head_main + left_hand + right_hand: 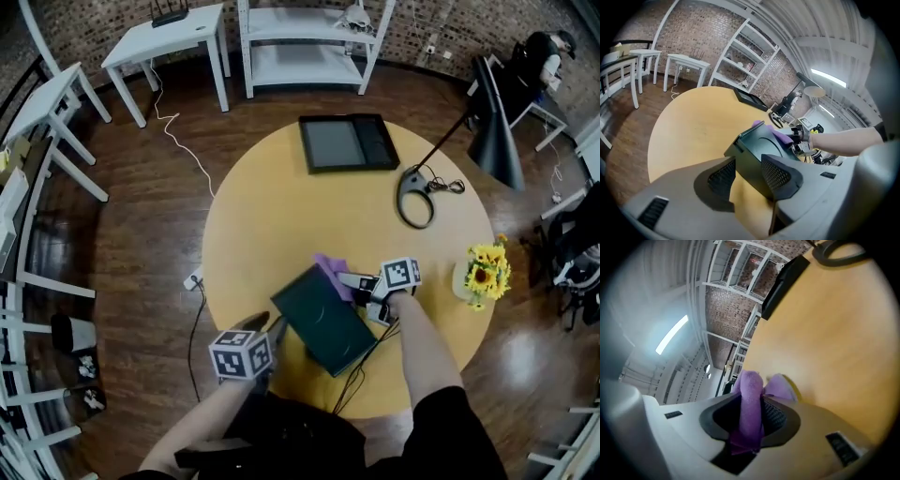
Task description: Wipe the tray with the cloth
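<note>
Dark green rectangular tray [323,319], open side up, cornerwise by near edge of round table [272,216]. Purple cloth [330,269], bunched at tray's far rim, clamped in right gripper [349,280].

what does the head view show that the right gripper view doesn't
Only the head view: the whole dark green tray in front of the person, the left tool at its near-left edge, and the sunflowers. Only the right gripper view: the right tool up close, shut on the purple cloth, plus a ceiling light. Both: the cloth, the yellow table, the black tray and the lamp base beyond.
</note>
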{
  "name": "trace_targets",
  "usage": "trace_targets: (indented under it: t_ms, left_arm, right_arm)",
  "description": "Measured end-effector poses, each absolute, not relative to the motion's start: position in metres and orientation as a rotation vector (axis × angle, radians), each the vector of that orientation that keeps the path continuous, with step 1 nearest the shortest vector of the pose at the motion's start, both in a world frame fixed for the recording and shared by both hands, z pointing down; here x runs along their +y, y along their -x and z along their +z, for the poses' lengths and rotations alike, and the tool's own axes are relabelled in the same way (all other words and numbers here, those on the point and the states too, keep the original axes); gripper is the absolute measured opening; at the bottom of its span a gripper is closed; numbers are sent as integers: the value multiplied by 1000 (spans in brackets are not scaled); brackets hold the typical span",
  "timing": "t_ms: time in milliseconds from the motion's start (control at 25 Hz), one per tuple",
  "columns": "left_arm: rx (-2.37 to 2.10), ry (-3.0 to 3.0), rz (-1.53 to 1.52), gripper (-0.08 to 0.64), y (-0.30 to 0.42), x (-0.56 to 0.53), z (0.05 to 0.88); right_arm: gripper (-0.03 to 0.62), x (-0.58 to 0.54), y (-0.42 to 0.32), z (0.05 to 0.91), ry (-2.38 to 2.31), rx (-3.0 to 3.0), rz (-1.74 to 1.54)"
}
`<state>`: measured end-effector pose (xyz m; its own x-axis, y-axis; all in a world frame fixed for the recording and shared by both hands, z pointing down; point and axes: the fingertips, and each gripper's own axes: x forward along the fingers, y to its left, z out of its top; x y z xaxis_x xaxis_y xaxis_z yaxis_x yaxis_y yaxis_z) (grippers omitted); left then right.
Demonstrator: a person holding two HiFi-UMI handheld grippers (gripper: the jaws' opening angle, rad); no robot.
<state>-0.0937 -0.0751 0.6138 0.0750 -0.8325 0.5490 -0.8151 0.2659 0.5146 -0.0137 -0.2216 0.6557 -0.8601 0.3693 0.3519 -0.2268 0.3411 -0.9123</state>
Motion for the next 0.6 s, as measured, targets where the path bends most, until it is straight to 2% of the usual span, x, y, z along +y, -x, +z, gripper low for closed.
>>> trace_targets:
  t_ms: [160,320,600]
  left_arm:
    - [-1712,-1547,25,166,97,-76,613]
    - [-1715,-1557,79,166,96,-75,611]
    - [-1716,-1570,124,166,96,-78,611]
  right_arm:
    - [116,-216,-15,662,67,-2089,1622]
    - [115,-222,-15,657,85,-2265,1462]
    - [117,-218,-49,659,-101,-2224,1641]
